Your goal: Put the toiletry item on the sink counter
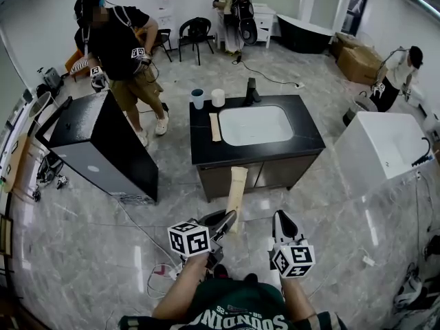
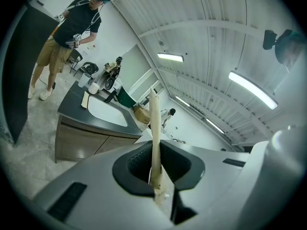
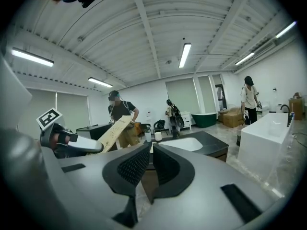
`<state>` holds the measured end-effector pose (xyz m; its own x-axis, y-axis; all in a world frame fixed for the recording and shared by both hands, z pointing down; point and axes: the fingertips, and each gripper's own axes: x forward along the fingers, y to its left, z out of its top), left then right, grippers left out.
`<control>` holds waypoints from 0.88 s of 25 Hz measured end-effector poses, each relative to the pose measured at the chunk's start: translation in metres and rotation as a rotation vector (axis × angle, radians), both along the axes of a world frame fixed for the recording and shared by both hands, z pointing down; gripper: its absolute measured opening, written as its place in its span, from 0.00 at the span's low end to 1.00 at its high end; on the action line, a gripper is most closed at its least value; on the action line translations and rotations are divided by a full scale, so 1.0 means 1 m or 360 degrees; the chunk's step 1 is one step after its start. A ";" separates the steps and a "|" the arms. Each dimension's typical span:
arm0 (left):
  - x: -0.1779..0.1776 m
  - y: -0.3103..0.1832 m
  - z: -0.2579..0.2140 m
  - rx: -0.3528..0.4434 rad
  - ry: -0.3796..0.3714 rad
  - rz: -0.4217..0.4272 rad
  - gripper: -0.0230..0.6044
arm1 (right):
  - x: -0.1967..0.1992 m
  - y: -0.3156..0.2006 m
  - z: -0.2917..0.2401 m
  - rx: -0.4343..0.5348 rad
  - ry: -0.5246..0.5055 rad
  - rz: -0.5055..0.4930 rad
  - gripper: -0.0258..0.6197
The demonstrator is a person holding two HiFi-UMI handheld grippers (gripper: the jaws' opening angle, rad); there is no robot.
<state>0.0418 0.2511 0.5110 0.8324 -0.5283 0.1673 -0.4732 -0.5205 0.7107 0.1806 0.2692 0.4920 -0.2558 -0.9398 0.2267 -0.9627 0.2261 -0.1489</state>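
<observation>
A long, flat beige toiletry box (image 1: 237,190) stands out forward from my left gripper (image 1: 227,221), which is shut on its lower end. In the left gripper view the box (image 2: 154,128) rises edge-on between the dark pads (image 2: 169,163). The box's far tip reaches the front edge of the black sink counter (image 1: 311,139), which carries a white basin (image 1: 256,125). My right gripper (image 1: 284,223) hangs beside the left one, shut with nothing in it. From the right gripper view (image 3: 149,163) the box (image 3: 113,132) and left gripper (image 3: 67,143) show at left.
A blue cup (image 1: 198,98), a white roll (image 1: 218,97), a black faucet (image 1: 251,91) and a beige strip (image 1: 215,126) are on the counter. A black cabinet (image 1: 100,143) stands left, a white tub (image 1: 382,147) right. Other people stand further back. Cables lie on the floor (image 1: 161,272).
</observation>
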 end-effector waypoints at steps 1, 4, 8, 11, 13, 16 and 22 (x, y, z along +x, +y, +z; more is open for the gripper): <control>0.000 -0.001 0.000 0.0000 0.0000 0.0005 0.11 | -0.001 -0.001 0.000 -0.0001 -0.0001 0.0001 0.11; 0.000 -0.002 0.000 -0.0003 0.0002 0.0014 0.11 | -0.003 -0.001 0.000 -0.0002 0.0006 0.0001 0.11; -0.002 -0.004 0.001 -0.0005 0.0009 0.0016 0.11 | -0.008 -0.003 0.002 0.0002 0.0033 -0.0003 0.11; -0.004 -0.006 0.003 -0.0011 0.0014 0.0015 0.11 | -0.011 -0.003 0.004 -0.0010 0.0021 -0.0005 0.11; -0.006 -0.007 0.003 -0.0014 0.0019 0.0016 0.11 | -0.014 -0.003 0.004 -0.0017 0.0013 -0.0005 0.11; -0.008 -0.010 0.006 -0.0020 0.0023 0.0022 0.11 | -0.019 -0.006 0.007 -0.0025 0.0014 -0.0009 0.11; -0.020 -0.017 0.012 -0.0032 0.0029 0.0047 0.11 | -0.036 -0.020 0.012 -0.0032 0.0025 -0.0005 0.11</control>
